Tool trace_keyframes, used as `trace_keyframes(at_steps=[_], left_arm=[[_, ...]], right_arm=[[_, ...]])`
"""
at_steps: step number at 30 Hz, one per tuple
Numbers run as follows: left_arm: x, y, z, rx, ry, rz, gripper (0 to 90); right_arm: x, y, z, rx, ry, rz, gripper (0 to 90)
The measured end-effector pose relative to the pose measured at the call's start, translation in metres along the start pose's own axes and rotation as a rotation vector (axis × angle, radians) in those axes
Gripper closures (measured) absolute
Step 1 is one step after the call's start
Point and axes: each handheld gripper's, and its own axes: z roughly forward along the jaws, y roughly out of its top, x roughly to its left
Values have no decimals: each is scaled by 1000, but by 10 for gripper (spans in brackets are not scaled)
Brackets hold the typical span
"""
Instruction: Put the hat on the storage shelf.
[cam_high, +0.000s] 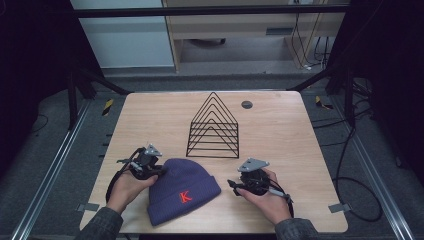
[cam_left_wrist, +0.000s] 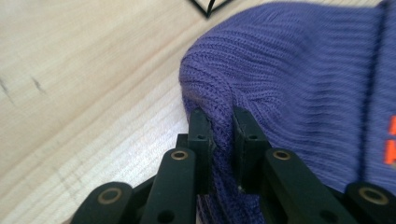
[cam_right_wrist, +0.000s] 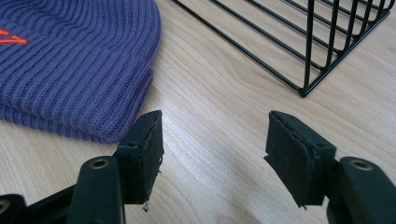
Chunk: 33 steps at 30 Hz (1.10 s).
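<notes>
Jaws of the left gripper (cam_left_wrist: 223, 130) pinch a fold of knit at the crown edge of the purple beanie (cam_high: 184, 189). Beanie lies on the wooden table (cam_high: 280, 125), near the front edge (red letter on its cuff facing up). Right gripper (cam_right_wrist: 215, 149) jaws spread, nothing between them, just beside the cuff. Black wire rack (cam_high: 214, 127) stands behind the beanie.
</notes>
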Motion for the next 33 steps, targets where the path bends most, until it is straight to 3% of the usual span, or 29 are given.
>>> trace_keyframes(at_steps=[6, 8, 9, 10, 12, 13, 17, 24, 30, 33], left_arm=[[-13, 8, -17, -48, 12, 46, 794], [-20, 12, -26, -76, -5, 63, 794], [-29, 18, -38, -91, -2, 105, 795], [-29, 18, -38, -91, -2, 105, 796], [-40, 29, -56, -121, 6, 160, 797], [-40, 29, -56, -121, 6, 160, 797], [-53, 41, -74, -144, 27, 244, 798], [-64, 47, -89, -182, 30, 287, 800], [-65, 60, -108, -203, 27, 324, 805], [-67, 61, -108, -203, 30, 336, 806]], right_arm=[[0, -1, 1, 6, -15, 0, 306], [0, -2, 1, 7, -16, 1, 296], [-1, -2, 1, 3, -19, 5, 289], [-1, -2, 1, 3, -19, 5, 289], [-4, -3, 0, -5, -22, 18, 284], [-4, -3, 0, -5, -22, 18, 284], [-6, -7, -3, -5, -28, 45, 266], [-7, -8, -8, -26, -47, 55, 225], [-5, -7, -7, -36, -26, 49, 187], [-3, -6, -8, -43, -17, 31, 184]])
